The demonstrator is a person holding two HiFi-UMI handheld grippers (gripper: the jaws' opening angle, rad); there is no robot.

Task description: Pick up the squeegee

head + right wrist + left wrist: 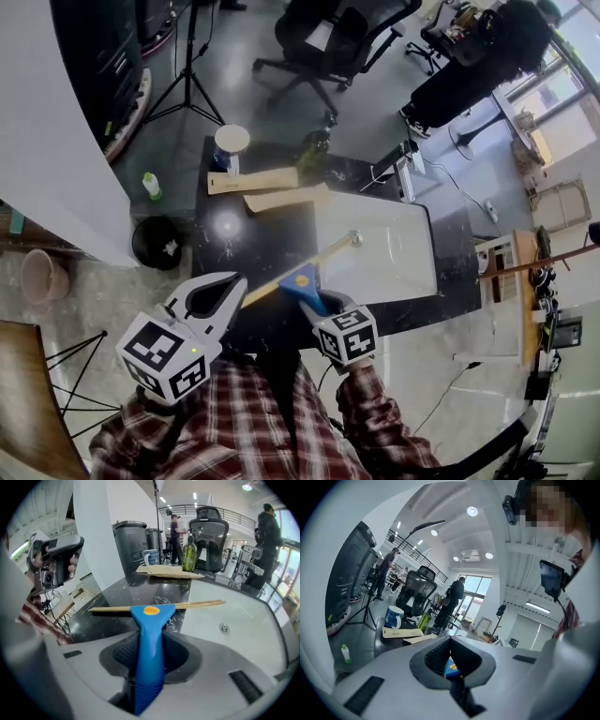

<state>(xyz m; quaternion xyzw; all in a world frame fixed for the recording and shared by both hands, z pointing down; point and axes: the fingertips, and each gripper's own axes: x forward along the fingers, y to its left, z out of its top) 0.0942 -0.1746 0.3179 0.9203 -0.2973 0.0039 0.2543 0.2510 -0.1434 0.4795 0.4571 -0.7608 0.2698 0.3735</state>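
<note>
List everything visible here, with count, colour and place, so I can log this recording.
squeegee: one, blue handle and pale yellow blade, over the counter's near part
counter: one, black, ahead of the person
sink: one, white, right part of counter
cardboard sheets: two, tan, far end of counter
mug: one, white and blue, far corner of counter
bottle: one, green, by the cardboard
bin: one, black, floor left of counter
tripod: one, black, floor beyond counter
left tool: one, light grey, empty, jaws together
right tool: one, light grey, closed on the squeegee's handle
</note>
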